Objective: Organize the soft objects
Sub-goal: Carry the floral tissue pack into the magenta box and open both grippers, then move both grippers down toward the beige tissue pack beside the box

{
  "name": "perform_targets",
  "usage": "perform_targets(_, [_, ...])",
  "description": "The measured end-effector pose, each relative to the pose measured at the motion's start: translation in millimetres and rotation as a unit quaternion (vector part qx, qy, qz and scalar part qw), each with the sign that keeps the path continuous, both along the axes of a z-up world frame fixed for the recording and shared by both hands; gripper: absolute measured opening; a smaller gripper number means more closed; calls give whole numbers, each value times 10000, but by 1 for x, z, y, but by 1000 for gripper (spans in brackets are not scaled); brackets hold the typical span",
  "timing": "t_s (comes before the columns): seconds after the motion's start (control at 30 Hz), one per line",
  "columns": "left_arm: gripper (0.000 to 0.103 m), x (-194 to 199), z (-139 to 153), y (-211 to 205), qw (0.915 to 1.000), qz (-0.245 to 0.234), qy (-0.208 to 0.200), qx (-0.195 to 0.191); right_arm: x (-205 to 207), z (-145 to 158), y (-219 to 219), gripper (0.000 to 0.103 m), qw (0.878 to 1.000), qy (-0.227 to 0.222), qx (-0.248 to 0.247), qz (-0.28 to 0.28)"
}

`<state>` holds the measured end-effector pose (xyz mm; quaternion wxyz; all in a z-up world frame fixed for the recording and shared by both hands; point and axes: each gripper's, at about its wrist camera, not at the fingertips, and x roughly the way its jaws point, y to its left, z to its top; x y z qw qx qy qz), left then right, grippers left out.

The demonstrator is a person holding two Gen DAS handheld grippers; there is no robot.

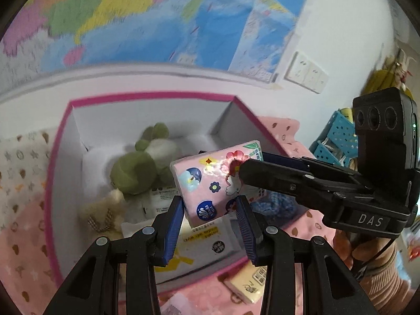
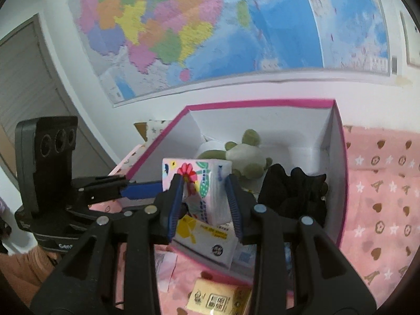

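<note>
plush frog [image 1: 134, 168] in box [image 1: 61, 141], tissue pack [image 1: 210, 181] above

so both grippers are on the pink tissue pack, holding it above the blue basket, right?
Not the blue basket. Both the left gripper and right gripper grip the pink tissue pack, but it is held above the pink-rimmed white box with the green plush inside. The left wrist view shows this; the blue basket sits off to the right.

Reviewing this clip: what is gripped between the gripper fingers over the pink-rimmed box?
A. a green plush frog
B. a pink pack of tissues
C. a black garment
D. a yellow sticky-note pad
B. Both the left gripper and right gripper are clamped on the pink tissue pack above the box; the green plush lies inside the box.
</note>
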<state>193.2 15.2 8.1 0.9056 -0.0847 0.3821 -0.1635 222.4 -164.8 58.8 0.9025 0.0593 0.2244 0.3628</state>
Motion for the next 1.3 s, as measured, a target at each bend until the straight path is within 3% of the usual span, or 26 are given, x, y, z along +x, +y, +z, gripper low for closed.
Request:
perform_targets(0.2, [40, 20, -13, 6, 9993, 277, 240, 17, 21, -9, 0, 40, 9993, 253, 22, -285])
perform_targets(0.47, [40, -6, -11, 17, 9994, 344, -20, 52, 3, -10, -17, 45, 9992, 170, 76, -358])
perform_targets(0.67, [41, -9, -7, 10, 9997, 204, -86, 74, -14, -14, -26, 50, 9994, 122, 69, -319])
perform_targets(1.07, [41, 28, -9, -25, 9990, -337, 98, -288, -42, -14, -47, 51, 9990, 90, 275, -336])
perform_targets(1.3, [41, -2, -9, -25, 9989, -443, -105, -122, -66, -22, -58, 52, 9995, 49, 308, -27])
